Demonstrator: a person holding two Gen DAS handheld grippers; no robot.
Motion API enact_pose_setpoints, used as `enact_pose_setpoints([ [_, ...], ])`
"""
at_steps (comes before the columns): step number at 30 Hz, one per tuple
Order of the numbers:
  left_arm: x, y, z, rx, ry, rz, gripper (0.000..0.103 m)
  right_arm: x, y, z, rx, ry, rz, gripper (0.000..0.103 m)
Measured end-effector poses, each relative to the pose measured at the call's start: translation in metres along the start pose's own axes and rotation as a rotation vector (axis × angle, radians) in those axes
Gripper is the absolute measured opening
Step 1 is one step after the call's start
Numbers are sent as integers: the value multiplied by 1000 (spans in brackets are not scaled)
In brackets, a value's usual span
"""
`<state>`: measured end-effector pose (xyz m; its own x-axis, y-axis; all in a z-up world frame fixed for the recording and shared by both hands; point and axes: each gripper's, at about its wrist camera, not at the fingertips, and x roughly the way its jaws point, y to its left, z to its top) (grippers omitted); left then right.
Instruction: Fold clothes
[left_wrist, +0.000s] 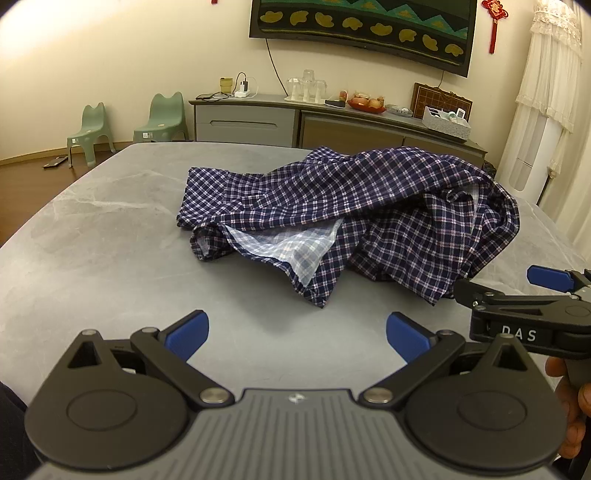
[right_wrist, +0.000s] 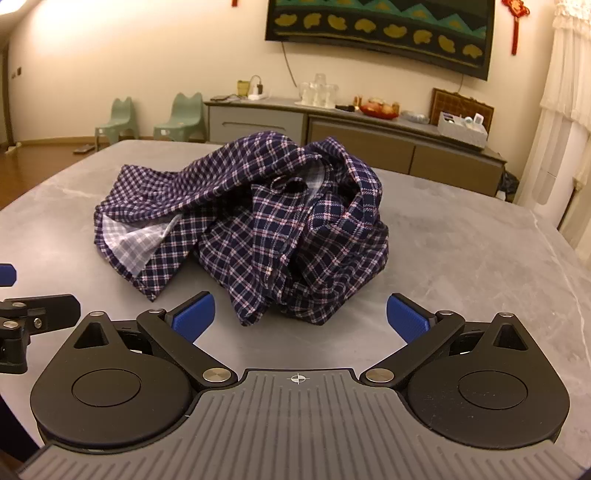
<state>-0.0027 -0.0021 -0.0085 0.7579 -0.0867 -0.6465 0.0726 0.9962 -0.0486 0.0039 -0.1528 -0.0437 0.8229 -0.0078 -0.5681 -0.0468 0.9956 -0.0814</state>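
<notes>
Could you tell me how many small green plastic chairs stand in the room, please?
2: one green plastic chair nearer the left wall, the other green chair beside the grey sideboard. More could be hidden behind the table.

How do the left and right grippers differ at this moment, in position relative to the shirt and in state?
The left gripper faces the shirt's turned-back flap, which shows the pale lining, with bare table between them. The right gripper sits closer, with the bunched hem of the shirt reaching almost between its fingers. The left one is aimed at the flatter part, the right one at the piled-up part. Both are open, hold nothing and touch no cloth.
</notes>
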Motion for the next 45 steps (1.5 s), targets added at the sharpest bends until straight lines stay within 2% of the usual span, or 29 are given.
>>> enact_pose_setpoints([
  [9, 4, 4, -2, -25, 16, -33, 103, 4, -1, -2, 0, 7, -2, 101],
  [10, 5, 5, -2, -30, 17, -40, 94, 4, -2, -2, 1, 7, -1, 97],
  [11, 6, 5, -1, -25, 17, -38, 84, 5, -2, -2, 2, 9, 4, 90],
  [12, 6, 6, 0, -19, 17, -35, 59, 5, -4, -2, 6, 15, 17, 54],
  [13, 7, 6, 1, -12, 16, -32, 28, 6, -6, -1, 16, 27, 38, 2],
  [14, 8, 7, 3, -8, 17, -37, 12, 8, -8, -1, 32, 39, 61, 3],
  [15, 8, 8, 7, -7, 12, -37, 1, 9, -11, 0, 51, 45, 84, 0],
  [16, 8, 10, 10, -5, 8, -37, 1, 10, -12, 1, 52, 47, 96, 0],
  [17, 9, 11, 15, 5, 5, -32, 1, 11, -11, 3, 42, 46, 95, 0],
  [18, 10, 11, 22, 22, 4, -22, 8, 13, -11, 5, 34, 44, 93, 1],
  [19, 12, 13, 31, 37, 2, -17, 30, 15, -12, 9, 33, 39, 92, 11],
  [20, 15, 14, 41, 51, -3, -15, 47, 17, -14, 14, 37, 34, 92, 20],
  [21, 18, 15, 52, 69, -21, -6, 80, 18, -16, 20, 37, 26, 91, 48],
  [22, 21, 17, 63, 87, -40, 3, 97, 20, -16, 28, 31, 6, 87, 72],
  [24, 37, 15, 89, 164, -62, 8, 99, 24, -17, 45, 16, -54, 70, 90],
  [26, 62, 17, 104, 202, -58, -5, 99, 33, -15, 62, -35, -97, 58, 96],
  [28, 87, 19, 120, 239, -53, -19, 99, 57, -4, 74, -160, -121, 35, 102],
  [30, 110, 28, 125, 218, -51, -41, 99, 84, 6, 79, -292, -131, 21, 99],
  [31, 118, 35, 124, 193, -54, -64, 98, 98, 8, 81, -346, -125, 32, 73],
  [32, 126, 43, 122, 167, -57, -88, 97, 112, 10, 82, -401, -120, 42, 52],
  [33, 130, 46, 124, 178, -46, -107, 91, 124, 10, 85, -425, -107, 62, 24],
  [34, 134, 49, 125, 191, -34, -125, 87, 133, 5, 93, -397, -86, 91, 20],
  [37, 128, 61, 135, 185, -103, -104, 86, 144, -15, 134, -281, -63, 132, 11],
  [39, 115, 74, 140, 100, -124, -85, 86, 128, -31, 169, -184, -97, 128, 10],
  [41, 100, 88, 143, 1, -136, -82, 86, 84, -42, 201, -128, -200, 102, 9],
  [43, 79, 101, 141, -124, -131, -106, 86, 27, -49, 220, -99, -318, 108, 9],
  [45, 54, 110, 132, -217, -117, -182, 87, -23, -46, 211, -93, -409, 152, 9],
])
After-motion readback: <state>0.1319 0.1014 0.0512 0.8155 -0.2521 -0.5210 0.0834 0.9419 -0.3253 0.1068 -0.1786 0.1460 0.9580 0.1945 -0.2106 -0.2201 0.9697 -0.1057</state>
